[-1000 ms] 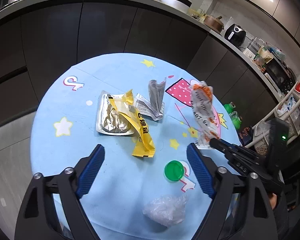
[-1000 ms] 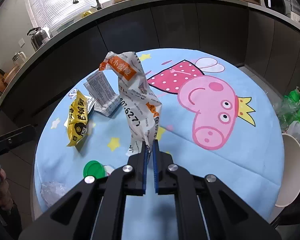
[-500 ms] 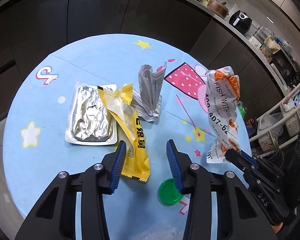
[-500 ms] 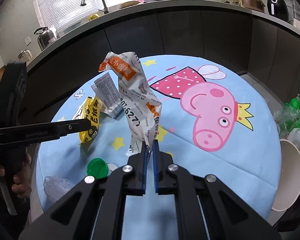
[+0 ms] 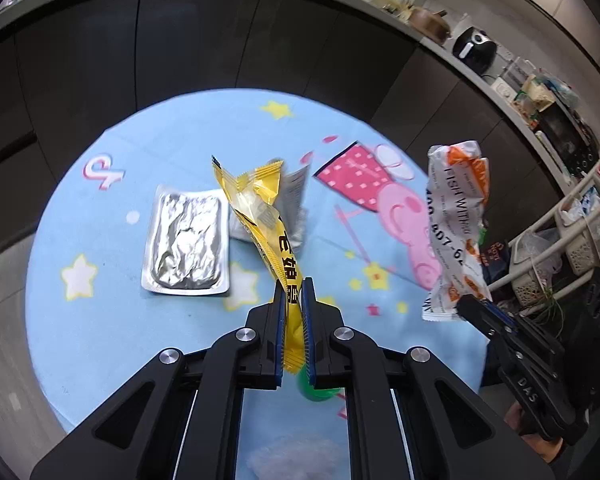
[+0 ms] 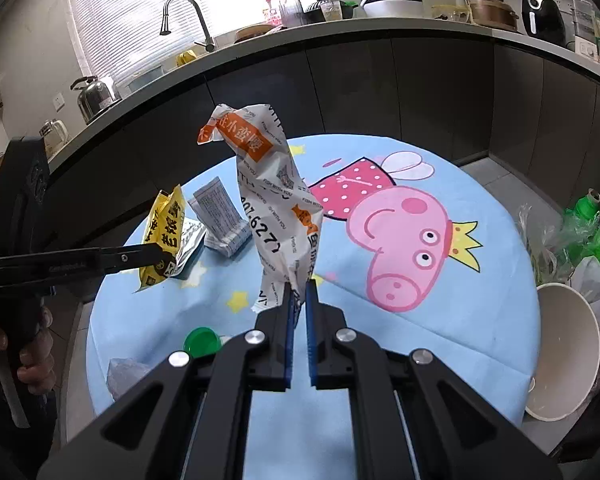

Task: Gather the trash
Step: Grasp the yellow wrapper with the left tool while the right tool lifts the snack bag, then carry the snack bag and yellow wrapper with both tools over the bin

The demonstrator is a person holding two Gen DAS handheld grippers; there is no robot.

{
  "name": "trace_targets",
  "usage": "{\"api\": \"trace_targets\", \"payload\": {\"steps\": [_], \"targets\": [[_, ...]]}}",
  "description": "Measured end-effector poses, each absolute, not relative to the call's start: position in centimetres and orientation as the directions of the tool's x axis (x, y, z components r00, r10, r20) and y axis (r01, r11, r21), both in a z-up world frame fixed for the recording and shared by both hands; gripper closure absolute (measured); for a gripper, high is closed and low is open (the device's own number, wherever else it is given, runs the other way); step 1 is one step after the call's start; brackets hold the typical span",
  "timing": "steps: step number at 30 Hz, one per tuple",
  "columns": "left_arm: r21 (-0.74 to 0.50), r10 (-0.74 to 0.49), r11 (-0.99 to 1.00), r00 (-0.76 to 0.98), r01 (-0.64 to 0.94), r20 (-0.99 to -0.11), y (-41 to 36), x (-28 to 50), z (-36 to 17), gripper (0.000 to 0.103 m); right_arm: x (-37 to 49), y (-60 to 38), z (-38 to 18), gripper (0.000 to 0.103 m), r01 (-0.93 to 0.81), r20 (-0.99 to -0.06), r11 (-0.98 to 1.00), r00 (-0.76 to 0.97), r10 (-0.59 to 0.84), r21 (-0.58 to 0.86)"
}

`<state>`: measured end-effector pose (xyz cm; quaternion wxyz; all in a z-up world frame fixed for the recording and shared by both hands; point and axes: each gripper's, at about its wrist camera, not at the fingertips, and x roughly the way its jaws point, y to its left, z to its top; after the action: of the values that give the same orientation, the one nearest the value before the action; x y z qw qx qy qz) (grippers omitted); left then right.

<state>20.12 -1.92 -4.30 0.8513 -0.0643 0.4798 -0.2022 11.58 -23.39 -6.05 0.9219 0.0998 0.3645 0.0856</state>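
The left gripper (image 5: 291, 294) has just been closing and now clamps the yellow wrapper (image 5: 260, 216), which rises above the middle of the round table (image 5: 100, 340). The right gripper (image 6: 299, 296) pinches the white wrapper (image 6: 272, 200), held upright near the table's right edge.

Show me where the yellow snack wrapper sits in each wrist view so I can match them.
Left wrist view: yellow snack wrapper at centre, rising from the shut jaws of the left gripper.
Right wrist view: left of centre, pinched by that gripper coming in from the left.
Shared landmark: silver foil tray, beside it in both.
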Motion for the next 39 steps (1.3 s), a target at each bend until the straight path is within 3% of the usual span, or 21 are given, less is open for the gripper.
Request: {"api": "trace_targets", "payload": {"steps": [17,39], "targets": [[-0.248,-0.513,0.817,0.460,0.520,-0.724,-13.8,14.8,2.1,0.096,5.8,-32.3,-3.3,0.096,0.056,-0.581,0.949,0.801,0.142,0.309],[-0.241,-0.580,0.651,0.266,0.720,-0.770,-30.3,12.4,-1.2,0.096,-0.3,-46.2,-8.3,0.096,0.319,-0.608,0.857,0.794,-0.007,0.406]]}}
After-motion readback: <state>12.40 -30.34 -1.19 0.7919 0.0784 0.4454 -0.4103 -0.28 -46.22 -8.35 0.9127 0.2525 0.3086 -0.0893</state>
